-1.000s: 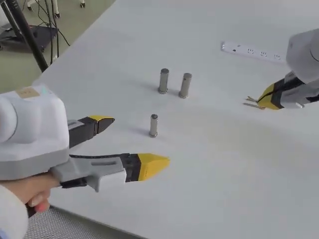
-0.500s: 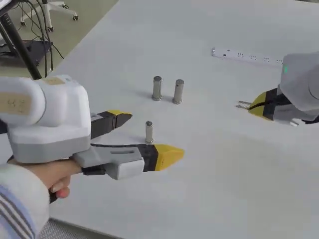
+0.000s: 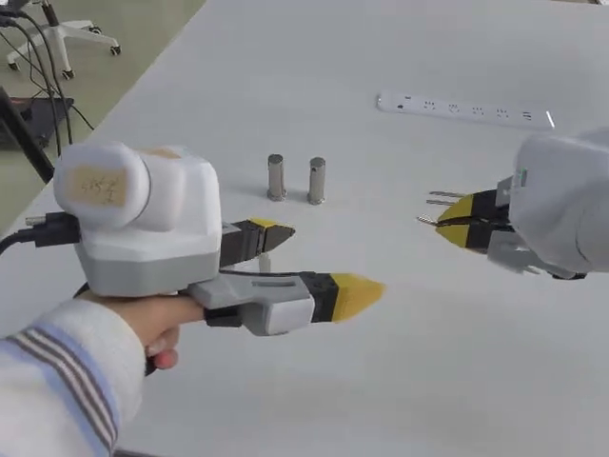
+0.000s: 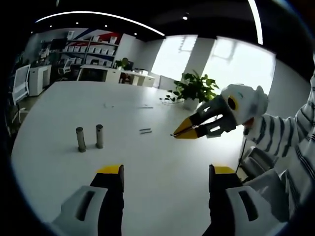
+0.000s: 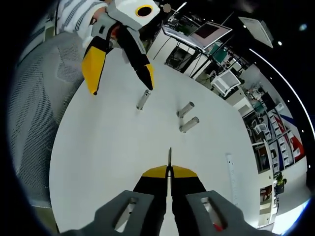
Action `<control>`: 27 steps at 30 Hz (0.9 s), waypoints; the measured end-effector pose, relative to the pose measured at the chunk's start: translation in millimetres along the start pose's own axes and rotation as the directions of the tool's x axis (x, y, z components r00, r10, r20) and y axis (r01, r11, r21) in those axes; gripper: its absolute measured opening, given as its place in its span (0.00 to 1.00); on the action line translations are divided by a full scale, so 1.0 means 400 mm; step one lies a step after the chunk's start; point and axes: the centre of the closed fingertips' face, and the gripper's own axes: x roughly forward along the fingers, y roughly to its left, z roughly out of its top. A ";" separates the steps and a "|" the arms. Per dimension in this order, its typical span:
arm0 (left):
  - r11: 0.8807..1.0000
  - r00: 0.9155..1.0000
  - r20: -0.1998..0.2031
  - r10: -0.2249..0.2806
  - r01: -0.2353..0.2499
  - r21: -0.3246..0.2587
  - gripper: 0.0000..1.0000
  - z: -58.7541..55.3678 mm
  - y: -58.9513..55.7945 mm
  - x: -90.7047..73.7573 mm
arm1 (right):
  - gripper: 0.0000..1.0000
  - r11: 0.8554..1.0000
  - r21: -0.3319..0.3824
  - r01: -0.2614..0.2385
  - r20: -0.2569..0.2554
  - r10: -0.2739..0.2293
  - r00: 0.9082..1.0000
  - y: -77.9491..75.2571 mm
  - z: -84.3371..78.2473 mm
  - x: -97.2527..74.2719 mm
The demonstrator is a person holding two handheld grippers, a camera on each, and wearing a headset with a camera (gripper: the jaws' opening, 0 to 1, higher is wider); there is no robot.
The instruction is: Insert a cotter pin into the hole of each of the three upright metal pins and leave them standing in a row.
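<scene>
Two upright metal pins (image 3: 276, 178) (image 3: 317, 181) stand side by side; the left gripper view has them at left (image 4: 80, 139) (image 4: 99, 136). A third pin (image 5: 143, 100) stands apart, and in the head view it peeks out (image 3: 265, 262) between my left gripper's jaws. My left gripper (image 3: 324, 262) (image 4: 167, 169) is open and holds nothing. My right gripper (image 3: 447, 224) (image 5: 169, 170) is shut on a thin cotter pin (image 5: 170, 157) that sticks out past its tips, to the right of the pins and apart from them.
A white power strip (image 3: 466, 109) lies at the far side of the white table (image 3: 428, 381). Small loose metal pieces (image 4: 144, 131) lie on the table near the right gripper. A chair base and cables (image 3: 57, 43) are on the floor beyond the left edge.
My left gripper has moved forward until its open jaws straddle the near pin. The right gripper, still holding the cotter pin, has come left toward the pins. The head camera has shifted too.
</scene>
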 end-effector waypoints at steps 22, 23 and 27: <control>0.990 0.995 0.006 -0.099 0.099 -0.105 0.41 0.010 -0.038 0.045 | 0.00 0.998 -0.053 0.023 0.117 -0.016 0.993 0.072 0.123 0.002; 0.989 0.995 0.007 -0.099 0.099 -0.108 0.40 0.010 -0.038 0.046 | 0.00 0.998 -0.055 0.022 0.119 -0.015 0.993 0.073 0.125 0.002; 0.987 0.994 0.009 -0.106 0.107 -0.121 0.36 0.011 -0.038 0.049 | 0.00 0.998 -0.056 0.019 0.124 -0.012 0.992 0.078 0.130 0.001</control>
